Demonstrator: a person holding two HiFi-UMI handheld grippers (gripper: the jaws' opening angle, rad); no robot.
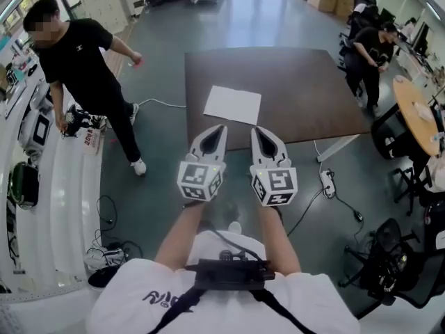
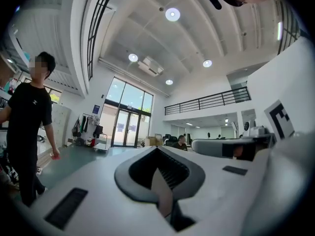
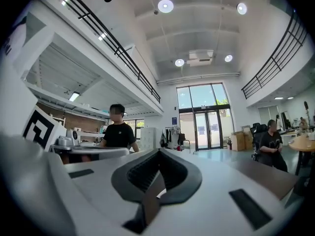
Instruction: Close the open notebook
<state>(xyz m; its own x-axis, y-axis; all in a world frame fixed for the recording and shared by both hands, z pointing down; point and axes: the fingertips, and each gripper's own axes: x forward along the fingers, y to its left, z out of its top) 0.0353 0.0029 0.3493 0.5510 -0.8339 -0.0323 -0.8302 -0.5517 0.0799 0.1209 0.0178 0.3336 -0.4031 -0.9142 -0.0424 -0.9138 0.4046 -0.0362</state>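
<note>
Notebook [image 1: 232,105] beyond left tongs [image 1: 222,127], right tongs [image 1: 255,129]

Two hand-held grippers are held out side by side, both with jaws closed and empty.

From the head view, the white-and-grey plastic left gripper [image 1: 222,128] and the matching white-and-grey right gripper [image 1: 255,130] point forward and level. They are near each other but apart, with their tips angled slightly inward. Each carries a white cube with black square markers at its rear: the left cube [image 1: 200,179] and the right cube [image 1: 274,185]. Two bare forearms [image 1: 178,241] reach out from white short sleeves. The hands appear to be tucked out of sight beneath the cubes. In each gripper view, the dark ribbed pads meet with nothing between them.
</note>
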